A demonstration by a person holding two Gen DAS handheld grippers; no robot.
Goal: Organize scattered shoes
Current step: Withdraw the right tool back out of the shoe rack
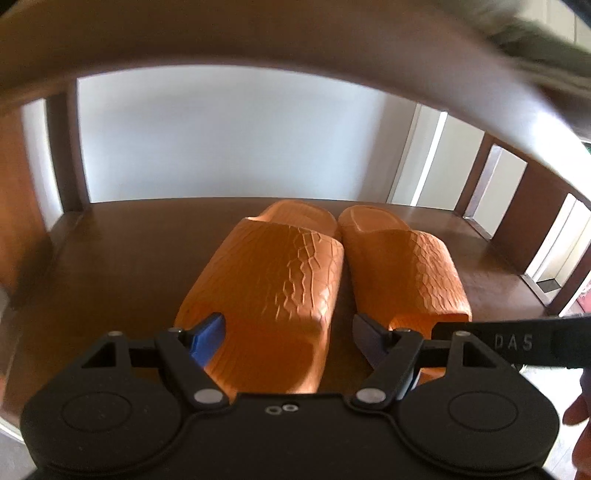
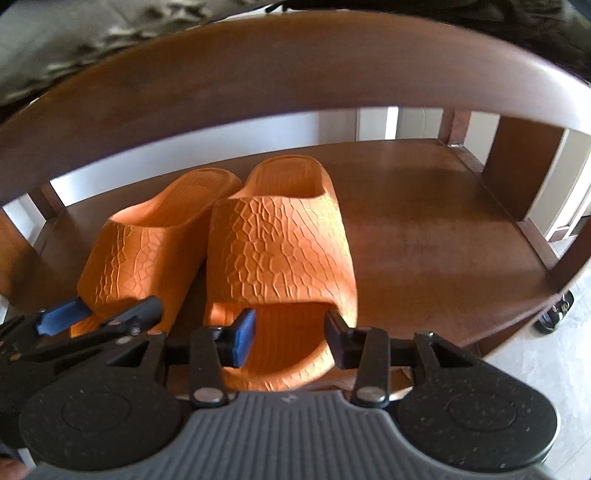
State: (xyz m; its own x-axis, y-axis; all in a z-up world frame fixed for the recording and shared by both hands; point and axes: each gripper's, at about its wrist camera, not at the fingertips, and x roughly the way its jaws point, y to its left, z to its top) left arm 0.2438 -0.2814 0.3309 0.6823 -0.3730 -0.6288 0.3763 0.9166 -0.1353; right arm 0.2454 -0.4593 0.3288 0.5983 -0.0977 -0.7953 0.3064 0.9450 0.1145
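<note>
Two orange slides side by side on the lower wooden shelf [image 1: 110,266], toes toward the cameras, heels toward the white wall behind. Left slide [image 1: 273,280] and right slide [image 1: 417,266] touching or nearly so along their inner edges, both flat on the board, cracked-scale texture across the straps. Same pair from the right wrist view: left slide [image 2: 147,251] slightly angled, right slide [image 2: 280,251] straight on.

Left gripper [image 1: 288,332] spread wide at the toe of the left slide, blue pad on one side, dark pad on the other, neither pad pressing the foam. Right gripper [image 2: 290,332] also parted, fingers flanking the open toe of the right slide, gap visible on both sides, nothing clamped.

Upper shelf board [image 2: 295,74] arching overhead. Camouflage-patterned fabric [image 2: 92,33] above that, blurred. Caster wheel [image 2: 554,317] at the shelf's corner, on pale floor.
</note>
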